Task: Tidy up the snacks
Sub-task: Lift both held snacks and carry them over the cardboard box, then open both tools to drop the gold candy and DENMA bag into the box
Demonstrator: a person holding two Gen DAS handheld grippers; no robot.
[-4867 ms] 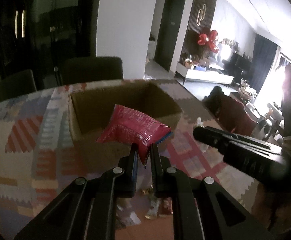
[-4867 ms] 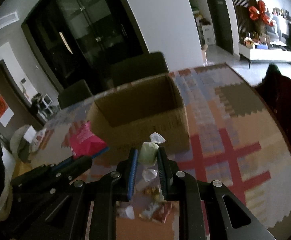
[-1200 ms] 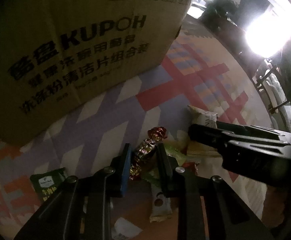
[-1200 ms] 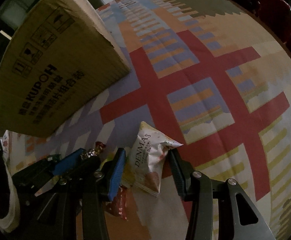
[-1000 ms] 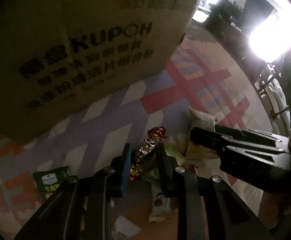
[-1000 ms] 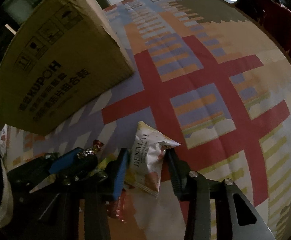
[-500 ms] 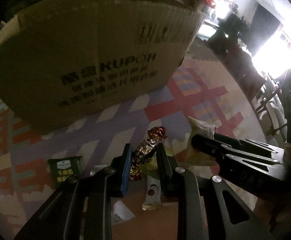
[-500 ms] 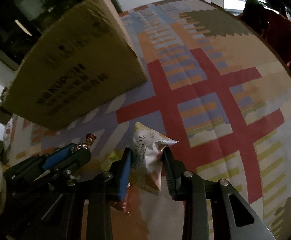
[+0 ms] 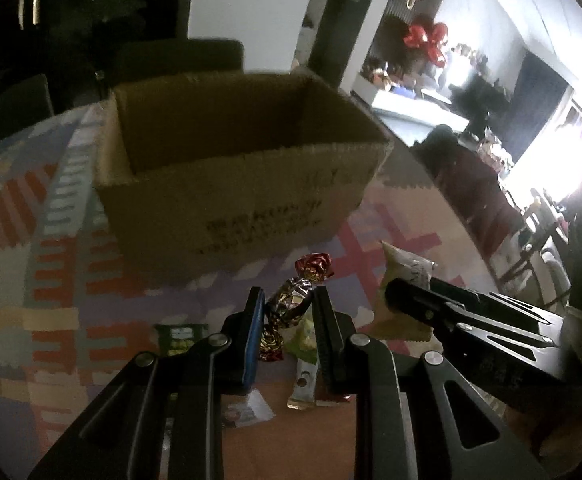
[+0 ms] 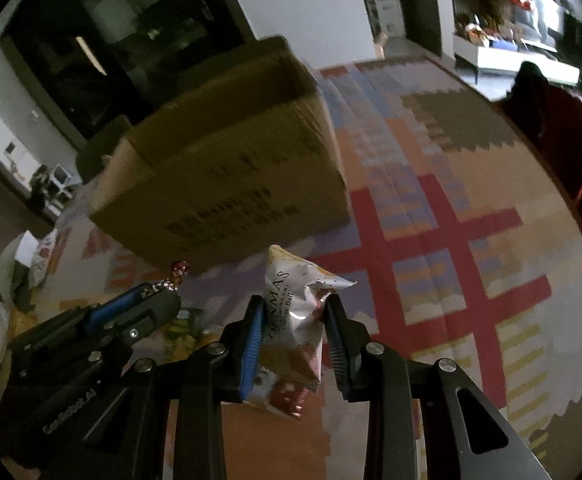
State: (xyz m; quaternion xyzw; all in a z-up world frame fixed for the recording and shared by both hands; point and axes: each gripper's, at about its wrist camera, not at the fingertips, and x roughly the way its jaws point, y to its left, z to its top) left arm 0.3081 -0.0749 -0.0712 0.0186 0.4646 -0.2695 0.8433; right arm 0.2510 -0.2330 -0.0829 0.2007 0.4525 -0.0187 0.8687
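I have a snack in each gripper. The left gripper [image 9: 285, 312] is clenched on a foil-wrapped candy [image 9: 297, 296], pinched across its middle so one twisted red end sticks up above the fingertips and the other hangs below. The right gripper [image 10: 293, 312] grips a white snack bag [image 10: 295, 312] by its sides, and the bag puckers where the pads press in. Gripping both at the waist leaves them hanging free of the table, so I judge they can be dropped into the cardboard box [image 9: 243, 168] simply by letting go above it.

The box stands open-topped on the patterned tablecloth [image 10: 431, 240], just beyond both grippers, with its printed side facing me. The remaining snacks [image 9: 303, 360] lie loose on the table below my fingers, near its front edge: a small green packet [image 9: 179, 338] and a few wrappers among them.

The left view looks down over the near rim into the box, though its inside is too dark to tell what lies there; it also shows the right gripper [image 9: 411, 300] coming in from the side with the bag. The right view sees only the box's outer wall, but it lets me read the bag's lettering and see a wide, uncluttered stretch of tablecloth to the right.
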